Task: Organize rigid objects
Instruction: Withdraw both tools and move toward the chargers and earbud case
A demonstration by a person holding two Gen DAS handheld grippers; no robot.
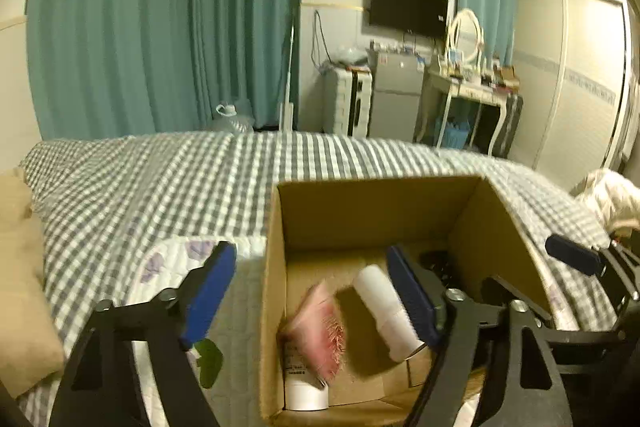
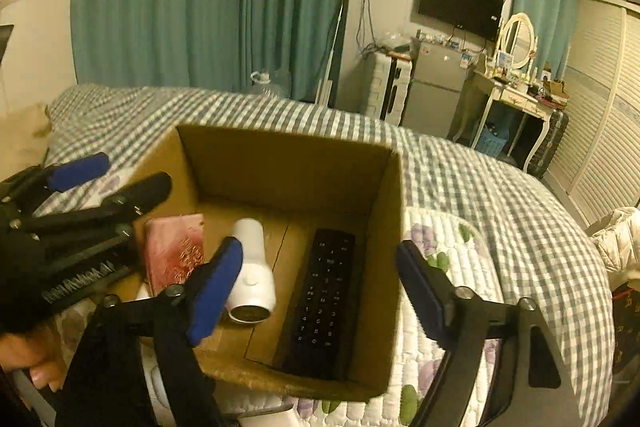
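Far left in the left wrist view: tan pillow [image 1: 20, 267] on the checked bed cover [image 1: 160, 179]. Next to it, white flowery mat [image 1: 176, 259] under the box.

Left gripper [image 1: 312, 287] held low and pointing forward at the box's left wall. Blue fingers wide apart, holding nothing. Left finger over the mat, outside the box. Right finger over the inside, just beside the white bottle.

Cardboard box [image 1: 376, 211] open on top, sitting on the mat. Inside, from left to right: pink booklet [image 1: 320, 331] leaning on its side, white bottle [image 1: 384, 303] lying down, then something dark in the far right corner, too hidden to tell. Small white tube [image 1: 304, 387] under the pink booklet.

In the right wrist view, left hand [image 2: 28, 355] at the bottom left edge, gripping the handle.

Right gripper [image 2: 320, 291] also low, pointing forward over the box's right side. Fingers wide apart, nothing between them but air. Left finger above the white bottle, right finger past the right wall, over the mat. Black remote [image 2: 320, 303] flat on the box floor, along the right wall, just beside the bottle.

Behind the bed: teal curtains [image 2: 200, 7], wall TV [image 2: 460, 3], grey fridge [image 2: 436, 83].
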